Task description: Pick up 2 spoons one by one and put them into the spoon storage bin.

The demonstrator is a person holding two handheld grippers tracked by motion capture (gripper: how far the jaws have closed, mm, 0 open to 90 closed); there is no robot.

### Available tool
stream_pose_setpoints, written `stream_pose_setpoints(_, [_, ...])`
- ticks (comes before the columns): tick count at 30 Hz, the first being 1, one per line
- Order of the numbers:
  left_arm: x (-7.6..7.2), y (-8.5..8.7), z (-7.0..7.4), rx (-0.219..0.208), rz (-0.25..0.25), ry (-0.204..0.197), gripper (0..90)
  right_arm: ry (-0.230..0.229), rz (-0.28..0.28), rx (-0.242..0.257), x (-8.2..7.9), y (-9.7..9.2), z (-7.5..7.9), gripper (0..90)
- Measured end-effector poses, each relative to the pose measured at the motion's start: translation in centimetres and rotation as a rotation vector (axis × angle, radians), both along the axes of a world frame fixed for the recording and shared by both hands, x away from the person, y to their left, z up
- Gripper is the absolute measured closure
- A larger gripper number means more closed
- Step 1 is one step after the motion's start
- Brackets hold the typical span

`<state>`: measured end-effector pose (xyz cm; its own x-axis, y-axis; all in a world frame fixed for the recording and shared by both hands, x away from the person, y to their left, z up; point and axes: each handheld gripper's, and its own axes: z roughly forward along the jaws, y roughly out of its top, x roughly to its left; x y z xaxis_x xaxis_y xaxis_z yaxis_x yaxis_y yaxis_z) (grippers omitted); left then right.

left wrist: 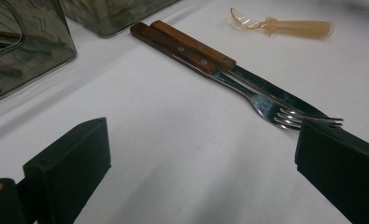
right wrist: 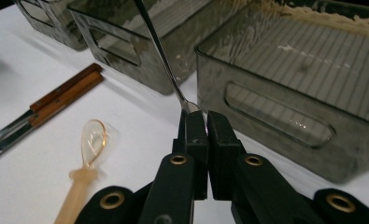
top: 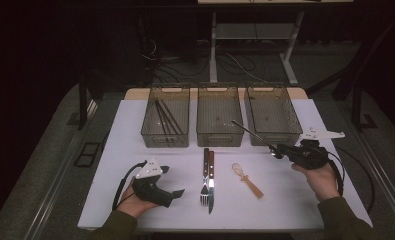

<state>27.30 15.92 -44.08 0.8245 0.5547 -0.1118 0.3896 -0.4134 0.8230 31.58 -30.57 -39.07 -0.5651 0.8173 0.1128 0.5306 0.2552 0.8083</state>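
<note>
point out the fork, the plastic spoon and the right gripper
fork point(left wrist: 266, 108), left gripper view, on its neck
plastic spoon point(top: 251, 186), high view, on its handle
right gripper point(right wrist: 206, 123), right gripper view, between its tips

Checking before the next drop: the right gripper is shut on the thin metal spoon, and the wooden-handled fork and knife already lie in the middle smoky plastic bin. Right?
Partly. The right gripper is indeed shut on the thin metal spoon. But the wooden-handled fork and knife lie side by side on the white table, in front of the middle smoky plastic bin, as the high view shows.
</note>
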Motion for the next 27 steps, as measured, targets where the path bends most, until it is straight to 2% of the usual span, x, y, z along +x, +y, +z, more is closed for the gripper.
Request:
stream_pose_setpoints(15, [0.0,0.1,0.0,-0.014,0.013,0.01,0.0,-0.024,0.004,0.019,2.0,3.3,0.9,87.8])
stream_pose_setpoints(23, [0.0,0.0,-0.1,-0.005,0.007,0.01,0.0,-0.04,0.003,0.032,3.1,5.0,1.4,87.9])
stream_pose_setpoints(27, [0.0,0.0,-0.1,-0.006,0.006,0.01,0.0,-0.056,-0.001,0.017,3.8,5.9,1.8,87.9])
